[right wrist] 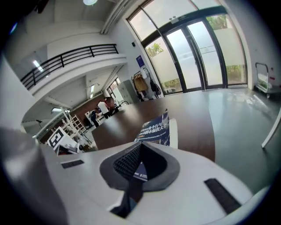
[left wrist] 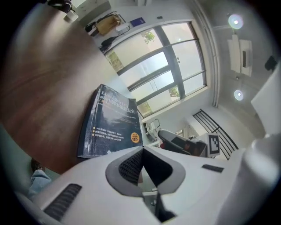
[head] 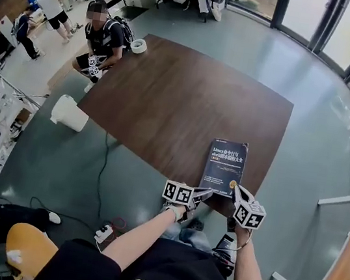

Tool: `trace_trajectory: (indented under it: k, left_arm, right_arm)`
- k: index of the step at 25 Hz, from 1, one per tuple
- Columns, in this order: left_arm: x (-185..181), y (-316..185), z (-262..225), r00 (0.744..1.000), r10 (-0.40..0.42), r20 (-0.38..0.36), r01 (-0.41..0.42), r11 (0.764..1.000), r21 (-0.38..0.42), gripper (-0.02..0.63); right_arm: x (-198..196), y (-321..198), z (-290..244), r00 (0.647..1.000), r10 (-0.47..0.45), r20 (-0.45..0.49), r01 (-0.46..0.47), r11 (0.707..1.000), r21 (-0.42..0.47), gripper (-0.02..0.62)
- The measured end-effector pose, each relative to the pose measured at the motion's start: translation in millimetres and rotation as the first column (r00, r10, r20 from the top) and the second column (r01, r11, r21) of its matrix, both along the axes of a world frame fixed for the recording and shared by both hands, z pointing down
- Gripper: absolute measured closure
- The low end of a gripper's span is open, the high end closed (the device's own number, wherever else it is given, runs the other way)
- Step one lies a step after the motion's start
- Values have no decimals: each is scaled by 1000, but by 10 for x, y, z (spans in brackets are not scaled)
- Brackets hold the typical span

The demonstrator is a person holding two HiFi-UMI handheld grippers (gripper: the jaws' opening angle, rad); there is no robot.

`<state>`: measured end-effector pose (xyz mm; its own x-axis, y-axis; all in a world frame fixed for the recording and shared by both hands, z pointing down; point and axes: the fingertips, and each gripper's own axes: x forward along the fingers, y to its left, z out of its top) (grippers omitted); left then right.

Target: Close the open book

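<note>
On the book (head: pixel 224 167), near corners hide behind the left claw (head: pixel 206 193) and right claw (head: pixel 236 192); small cover print unreadable

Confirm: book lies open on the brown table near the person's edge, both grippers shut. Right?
Not quite. The book is closed with its front cover up, not open, as the head view shows. The rest holds: it lies on the brown table near the person's edge, and the left gripper and right gripper both have their fingers together.

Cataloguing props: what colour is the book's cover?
The book is dark blue with white lettering; clearest in the head view.
</note>
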<state>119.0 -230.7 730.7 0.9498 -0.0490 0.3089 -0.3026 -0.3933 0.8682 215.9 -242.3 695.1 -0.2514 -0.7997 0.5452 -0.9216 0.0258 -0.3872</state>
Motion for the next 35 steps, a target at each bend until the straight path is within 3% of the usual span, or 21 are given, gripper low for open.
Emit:
trace_trajectory:
  k: [3, 7, 11, 18, 26, 35]
  left_arm:
    - [-116, 78, -289, 993, -81, -81, 84, 995, 46, 603]
    - [-351, 281, -678, 977, -142, -161, 163, 979, 122, 603]
    - [-646, 398, -917, 961, -232, -147, 256, 951, 173, 603]
    - [-1025, 501, -1266, 927, -334, -172, 366, 904, 220, 603]
    - [-1261, 640, -1552, 903, -366, -224, 414, 882, 227, 603]
    - [-1646, 1048, -1720, 888, -374, -267, 438, 864, 248, 603]
  right_arm:
    - [-77, 209, -223, 999, -28, 28, 27, 999, 41, 608]
    - [-256, 496, -337, 988, -140, 67, 138, 990, 35, 608]
    - [-355, 665, -402, 972, -226, 59, 225, 974, 24, 609]
    - [-520, 741, -634, 964, -266, 22, 264, 962, 71, 609]
    - [-840, 969, -849, 903, -411, -123, 422, 902, 91, 608]
    - [-1098, 1499, -991, 910, -373, -178, 395, 912, 108, 609]
